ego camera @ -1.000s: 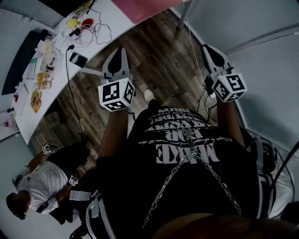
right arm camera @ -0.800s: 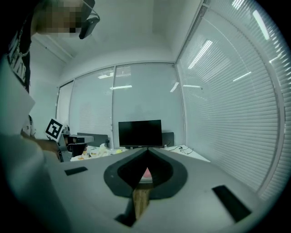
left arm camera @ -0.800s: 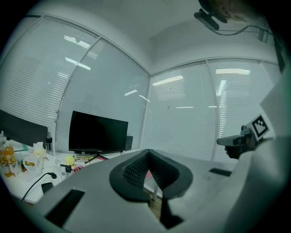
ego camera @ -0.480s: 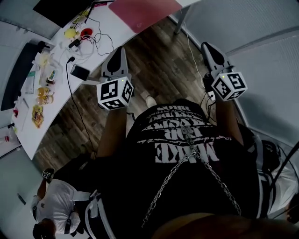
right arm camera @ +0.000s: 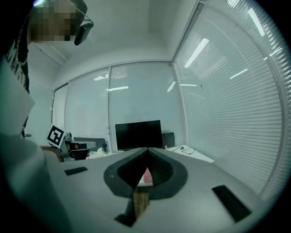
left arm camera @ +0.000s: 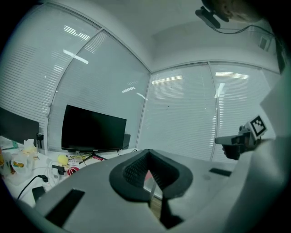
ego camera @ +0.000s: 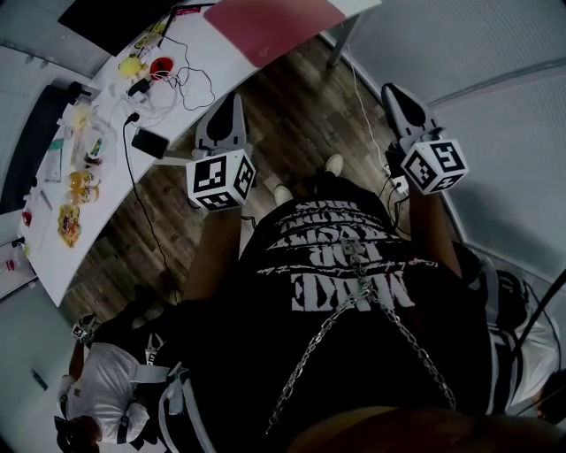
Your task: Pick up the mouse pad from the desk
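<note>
Both tongs are pressed shut on nothing. The left tongs [ego camera: 232,99] and right tongs [ego camera: 393,90] hover over the wooden floor [ego camera: 301,115], well apart from the pink mouse pad [ego camera: 265,22] lying flat on the white bench [ego camera: 49,261] ahead. It seems best to spread one pair early (before arrival), then come in low at the pad's edge.

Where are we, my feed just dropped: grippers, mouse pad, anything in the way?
Left gripper, right gripper: jaws shut, empty, held over floor. Pink mouse pad flat on desk ahead, untouched. Nothing on the pad; cables lie beside it.
</note>
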### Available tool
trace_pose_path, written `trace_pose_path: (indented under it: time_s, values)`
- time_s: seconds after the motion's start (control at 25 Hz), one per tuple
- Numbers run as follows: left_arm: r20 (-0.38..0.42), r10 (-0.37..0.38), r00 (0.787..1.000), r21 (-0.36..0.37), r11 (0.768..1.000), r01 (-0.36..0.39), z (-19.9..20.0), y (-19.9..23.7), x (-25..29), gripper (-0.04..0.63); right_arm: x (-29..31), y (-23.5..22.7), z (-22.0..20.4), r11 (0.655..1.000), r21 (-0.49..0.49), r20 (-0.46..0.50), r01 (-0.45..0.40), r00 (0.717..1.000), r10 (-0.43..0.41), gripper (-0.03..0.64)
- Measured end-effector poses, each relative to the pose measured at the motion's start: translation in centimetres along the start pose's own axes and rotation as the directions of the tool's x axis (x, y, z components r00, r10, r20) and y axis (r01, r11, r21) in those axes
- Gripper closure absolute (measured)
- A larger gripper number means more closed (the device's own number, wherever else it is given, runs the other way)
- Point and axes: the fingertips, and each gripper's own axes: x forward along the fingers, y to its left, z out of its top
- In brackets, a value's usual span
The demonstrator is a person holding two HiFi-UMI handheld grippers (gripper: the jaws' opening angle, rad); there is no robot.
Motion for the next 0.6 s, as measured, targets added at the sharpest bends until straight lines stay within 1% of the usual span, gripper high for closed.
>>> trace_pose_path:
  time_s: [0.2,0.28,0.52,0.6]
  values:
    - [-0.029,0.054,0.998,-0.022,0.998,-0.054,-0.9,1.3,0.6,0.589,2.5,-0.9,-0.6,0.999,0.018,-0.025,-0.047,0.999,0.047,0.617]
    - [-0.039,0.063,0.997,-0.022,0.998,-0.064,-1.3,1.5,1.6,0.589,3.5,-1.7,-0.8,0.998,0.022,-0.03,-0.058,0.998,0.058,0.617]
    - [-0.065,0.082,0.994,-0.032,0.996,-0.084,-2.1,0.7,5.0,0.589,4.7,-5.9,-1.8,0.997,0.057,-0.048,-0.05,0.997,0.053,0.617]
    - [-0.081,0.106,0.991,-0.026,0.994,-0.109,-2.0,0.7,6.2,0.589,5.4,-7.0,-2.1,0.996,0.073,-0.06,-0.057,0.996,0.062,0.617]
